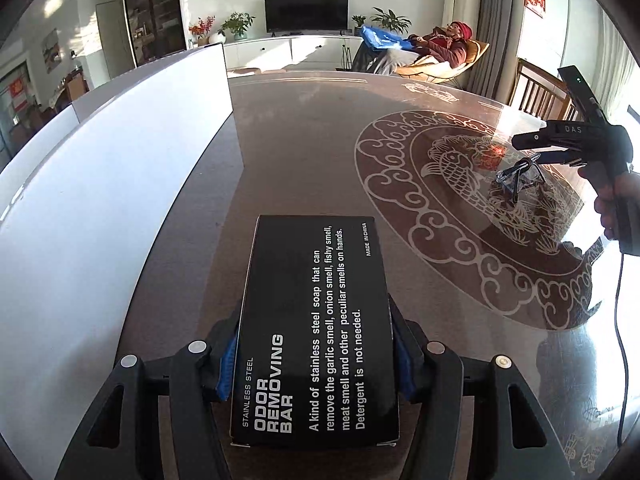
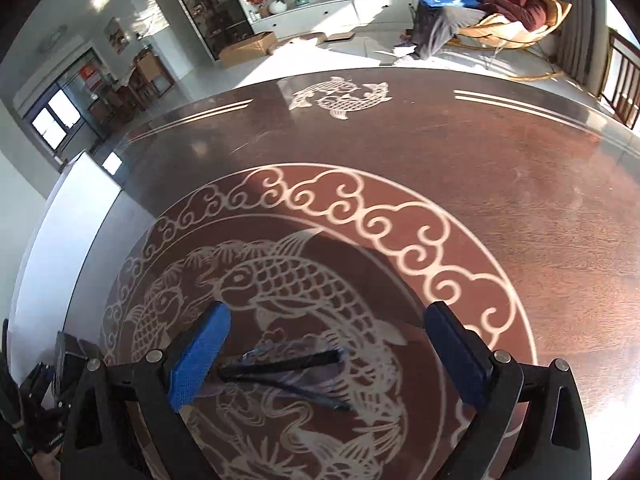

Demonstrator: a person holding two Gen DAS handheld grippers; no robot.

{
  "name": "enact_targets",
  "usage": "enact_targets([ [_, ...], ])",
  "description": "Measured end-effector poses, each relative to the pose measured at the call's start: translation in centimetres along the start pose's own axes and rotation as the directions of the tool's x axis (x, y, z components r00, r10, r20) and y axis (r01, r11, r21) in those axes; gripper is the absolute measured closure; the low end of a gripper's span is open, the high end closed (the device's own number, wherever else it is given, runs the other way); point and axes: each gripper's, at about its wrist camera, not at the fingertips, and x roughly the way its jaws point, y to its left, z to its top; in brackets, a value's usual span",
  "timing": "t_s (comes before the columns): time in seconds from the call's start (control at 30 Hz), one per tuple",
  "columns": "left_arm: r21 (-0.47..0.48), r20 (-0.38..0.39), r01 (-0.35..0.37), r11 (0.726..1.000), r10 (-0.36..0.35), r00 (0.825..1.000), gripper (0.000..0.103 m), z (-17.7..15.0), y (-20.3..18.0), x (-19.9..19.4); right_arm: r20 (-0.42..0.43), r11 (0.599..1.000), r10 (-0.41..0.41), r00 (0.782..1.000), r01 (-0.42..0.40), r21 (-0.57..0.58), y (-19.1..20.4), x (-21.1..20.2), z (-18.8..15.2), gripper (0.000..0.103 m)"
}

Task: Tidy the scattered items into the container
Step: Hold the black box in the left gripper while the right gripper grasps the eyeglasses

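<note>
My left gripper [image 1: 314, 354] is shut on a black box [image 1: 316, 320] printed "Odor Removing Bar" and holds it above the table, right of the white container [image 1: 120, 168]. A pair of folded glasses [image 1: 518, 178] lies on the table at the right, just under my right gripper [image 1: 528, 148]. In the right wrist view my right gripper [image 2: 326, 344] is open, its blue pads [image 2: 200, 356] on either side of the glasses [image 2: 280, 366] below it. The white container [image 2: 68, 240] stands at the left.
The round brown glass-topped table [image 2: 480, 160] carries a carp and cloud pattern. A person reclines in a chair [image 1: 436, 50] beyond the table. Wooden chairs [image 1: 536, 90] stand at the table's right edge.
</note>
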Motion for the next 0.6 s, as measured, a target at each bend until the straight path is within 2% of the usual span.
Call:
enact_targets([
  [0.07,0.000,-0.001,0.000,1.000,0.000,1.000,0.044,0.0,0.0,0.0,-0.058,0.988,0.128,0.990,-0.132,-0.081,2.7,-0.3,-2.6,0.005],
  [0.17,0.001,0.000,-0.001,1.000,0.001,1.000,0.044,-0.3,0.1,-0.1,-0.141,0.954,0.180,0.973,-0.208,-0.216,6.6,-1.1,-6.8,0.005],
  [0.23,0.001,0.000,-0.003,1.000,0.003,1.000,0.044,-0.2,0.0,0.0,-0.164,0.935,0.140,0.976,-0.185,-0.304,8.6,-1.6,-8.9,0.005],
  [0.33,0.001,0.000,-0.003,1.000,0.003,1.000,0.044,-0.2,-0.1,0.0,-0.108,0.896,0.023,0.994,-0.068,-0.438,10.5,-1.9,-10.2,0.005],
  [0.43,0.002,0.000,-0.008,1.000,0.008,1.000,0.043,-0.3,-0.1,0.0,-0.064,0.839,-0.005,0.998,-0.031,-0.544,12.8,-1.3,-9.7,0.005],
  [0.53,0.006,-0.001,-0.024,1.000,0.024,1.000,0.040,-0.4,-0.1,0.0,-0.030,0.755,-0.057,0.998,0.024,-0.655,14.9,0.9,-9.0,0.005],
  [0.57,0.003,-0.003,-0.031,1.000,0.031,1.000,0.036,-0.4,-0.1,0.1,-0.038,0.752,-0.043,0.998,0.007,-0.659,14.5,1.2,-8.5,0.005],
  [0.6,-0.008,-0.007,-0.034,0.999,0.034,0.999,0.033,-0.3,0.1,0.2,-0.038,0.768,-0.003,0.999,-0.022,-0.640,14.3,1.4,-8.0,0.005],
])
